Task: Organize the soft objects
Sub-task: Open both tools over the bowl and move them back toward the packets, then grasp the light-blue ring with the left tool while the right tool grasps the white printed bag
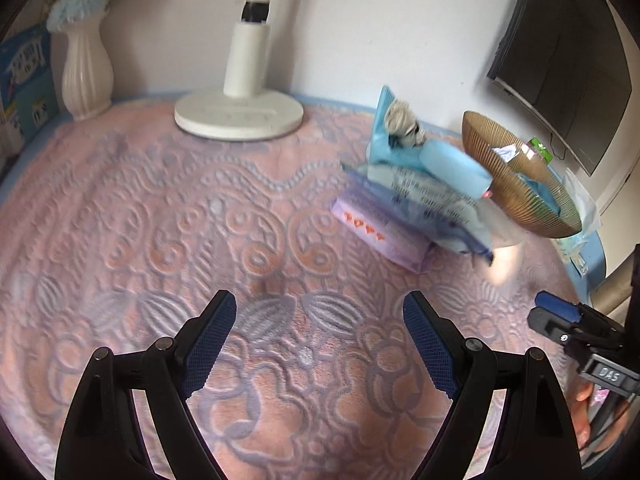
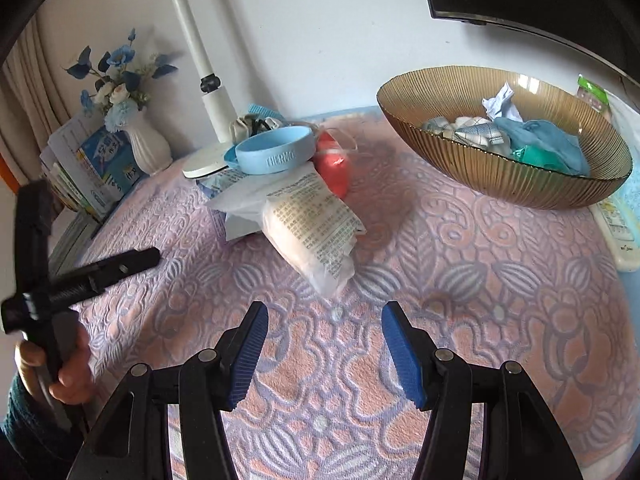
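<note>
A pile of soft objects lies on the pink patterned cloth: a white printed plastic pack, a light blue rubber band ring, a red pouch and a grey fabric bundle. In the left wrist view the pile shows a purple pack and blue packs. An amber ribbed bowl holds blue and white cloths. My right gripper is open and empty, just in front of the white pack. My left gripper is open and empty, left of the pile.
A white lamp base and a white vase with blue flowers stand at the back. Books lean at the far left. A dark monitor hangs at the right. A remote lies beside the bowl.
</note>
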Demonstrator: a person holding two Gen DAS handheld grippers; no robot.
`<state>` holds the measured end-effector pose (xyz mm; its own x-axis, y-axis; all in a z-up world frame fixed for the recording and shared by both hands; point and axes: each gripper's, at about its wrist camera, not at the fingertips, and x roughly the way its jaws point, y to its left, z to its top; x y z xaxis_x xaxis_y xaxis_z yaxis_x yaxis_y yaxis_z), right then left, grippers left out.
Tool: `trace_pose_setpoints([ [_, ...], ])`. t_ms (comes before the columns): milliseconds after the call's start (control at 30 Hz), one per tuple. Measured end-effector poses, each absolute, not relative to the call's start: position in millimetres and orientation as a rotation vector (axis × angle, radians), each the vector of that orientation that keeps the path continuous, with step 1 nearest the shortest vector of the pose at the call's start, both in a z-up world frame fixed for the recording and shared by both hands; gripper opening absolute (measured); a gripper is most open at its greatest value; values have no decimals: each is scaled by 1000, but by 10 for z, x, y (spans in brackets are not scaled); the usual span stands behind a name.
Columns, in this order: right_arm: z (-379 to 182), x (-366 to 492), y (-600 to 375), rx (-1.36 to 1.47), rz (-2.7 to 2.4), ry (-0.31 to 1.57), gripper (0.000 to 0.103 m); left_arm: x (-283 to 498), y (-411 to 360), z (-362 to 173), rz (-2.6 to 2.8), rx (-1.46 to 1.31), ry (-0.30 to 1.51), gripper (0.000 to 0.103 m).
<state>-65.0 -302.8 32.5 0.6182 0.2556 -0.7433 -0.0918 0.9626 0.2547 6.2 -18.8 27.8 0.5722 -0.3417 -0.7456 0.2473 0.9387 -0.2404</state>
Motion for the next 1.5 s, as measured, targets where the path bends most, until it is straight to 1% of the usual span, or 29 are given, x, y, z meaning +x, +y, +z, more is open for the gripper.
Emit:
trace_pose_setpoints([
  [67,272,-617,-2998,186,192,909,59,97,-221,140,-332,-108,943,85],
  [133,245,-597,-2959,162,187,922,59,23,-274,218,-349,-68,889,85],
  [300,240,-597,-2907,130,172,924,60,-33,-392,216,-350,1,889,85],
  [367,239,-600,-2916,135,163,924,63,-27,-387,203,-358,1,886,85],
  [433,243,-602,-2930,142,158,920,70,-19,-378,197,-359,-7,889,85],
  [533,258,-613,-2931,140,152,909,73,-21,-350,190,-352,-20,893,85],
  [1033,263,-605,-3005,191,169,930,74,-10,-295,187,-347,-38,921,84],
  [1133,380,-610,-2901,139,197,963,74,62,-225,369,-373,-70,926,83],
  [1200,535,-573,-2818,53,199,960,74,118,-204,599,-397,-86,886,83],
  [1267,672,-503,-2770,-12,193,942,79,224,-217,839,-419,-88,844,83],
  [1300,711,-457,-2769,-28,187,932,83,288,-233,930,-434,-95,830,83],
  [1333,735,-407,-2775,-38,185,920,83,368,-261,1010,-453,-104,823,83],
  [1367,737,-350,-2785,-46,187,914,83,433,-295,1051,-468,-111,825,81],
  [1400,715,-290,-2793,-52,191,917,83,503,-344,1072,-489,-122,830,75],
  [1467,633,-178,-2808,-49,211,933,83,632,-474,1063,-564,-160,856,72],
  [1500,595,-137,-2804,-50,225,939,83,684,-548,1049,-594,-175,871,72],
])
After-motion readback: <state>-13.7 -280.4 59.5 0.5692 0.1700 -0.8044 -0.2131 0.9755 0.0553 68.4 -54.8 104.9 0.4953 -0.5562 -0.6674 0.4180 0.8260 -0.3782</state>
